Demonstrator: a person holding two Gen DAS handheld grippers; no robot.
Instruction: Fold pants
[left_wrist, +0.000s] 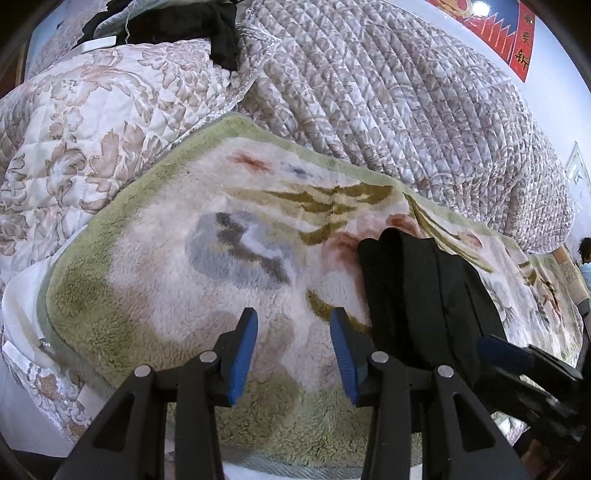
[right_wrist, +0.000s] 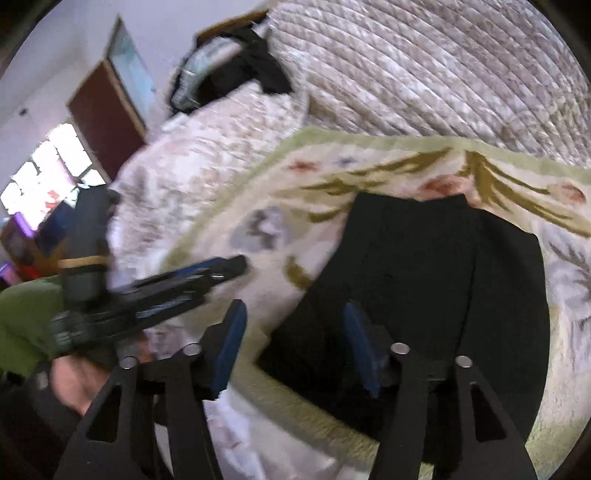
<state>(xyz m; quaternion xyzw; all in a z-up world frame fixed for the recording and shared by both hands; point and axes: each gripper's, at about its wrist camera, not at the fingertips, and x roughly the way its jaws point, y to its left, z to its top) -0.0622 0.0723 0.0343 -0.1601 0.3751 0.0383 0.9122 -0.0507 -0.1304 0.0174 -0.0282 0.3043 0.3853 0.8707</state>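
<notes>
Now your left gripper (left_wrist: 293, 334) hangs over the fleecy blanket (left_wrist: 155, 258) with its blue pads apart and nothing between them; only the pale pile shows in the gap. The black pants (left_wrist: 417, 295) lie just to its right, folded into a narrow stack on the blanket, their near left edge close beside the gripper's right finger. From the left camera your right gripper (left_wrist: 498, 354) shows as a blurred blue-and-black shape at the pants' right side, low against the cloth.

Your right gripper (right_wrist: 295, 338) also stands with its jaws apart. Its right pad sits over the pants (right_wrist: 443, 277) and its left pad over the blanket (right_wrist: 266, 258), so the left edge of the folded stack runs up between the two pads; they do not press on the cloth. Most of the pants spread ahead and to the right of this gripper. Your left gripper (right_wrist: 221, 269) reaches in from the left of that view, well blurred, its tip short of the pants' edge.

Beyond the blanket lies a quilted bedspread (left_wrist: 406, 103), with a floral quilt (left_wrist: 92, 122) to the left and dark clothes (left_wrist: 199, 26) heaped at the far end.
</notes>
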